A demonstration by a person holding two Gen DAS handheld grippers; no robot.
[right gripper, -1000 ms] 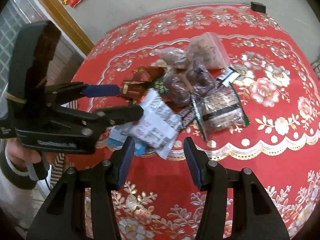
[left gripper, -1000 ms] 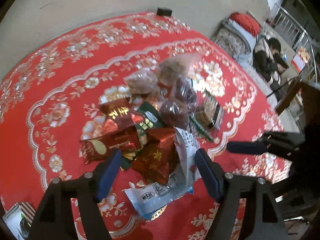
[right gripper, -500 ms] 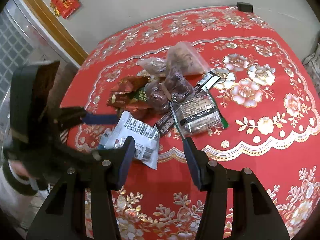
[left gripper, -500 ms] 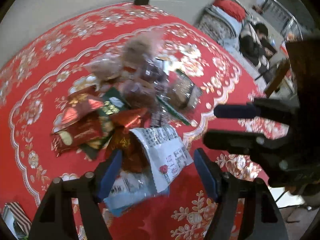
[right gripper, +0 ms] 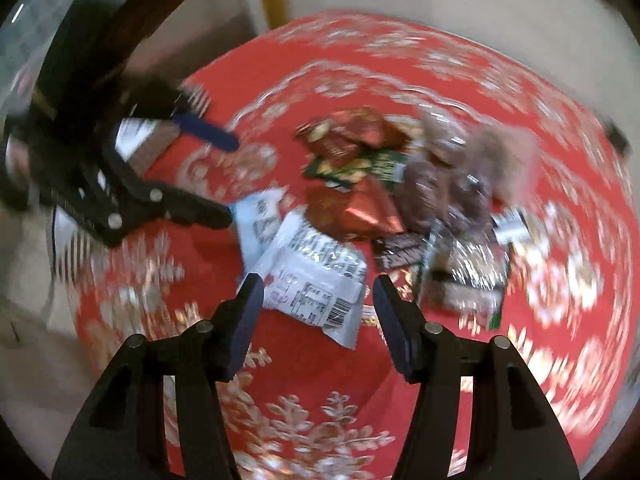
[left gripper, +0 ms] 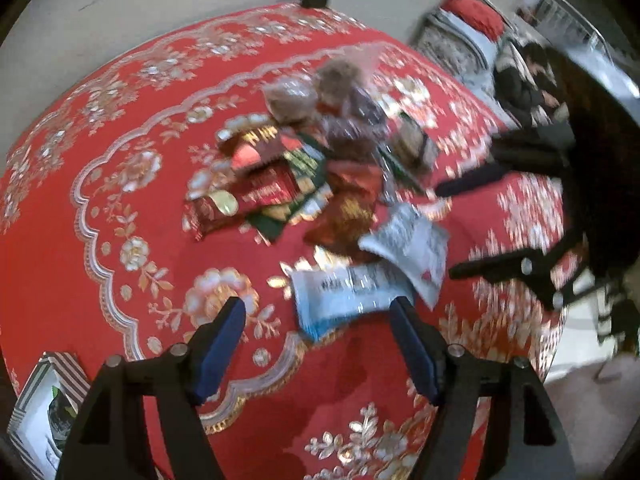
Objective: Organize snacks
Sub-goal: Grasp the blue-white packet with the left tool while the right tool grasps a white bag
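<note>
Snacks lay heaped near the middle of a round table under a red flowered cloth, with broad bare cloth between the heap and the cloth's scalloped border on the far and left sides. The left gripper hung over the near edge, its jaws spread wide and grasping nothing; a blue-and-white packet lay flat just ahead of its tips. The right gripper pointed down at a white packet with a barcode; its jaws had just been opening and stood apart, the packet's near corner between the tips, untouched. A striped box sat at the table's near left edge, its contents blurred. Clear bags of brown sweets sat at the heap's far side.
</note>
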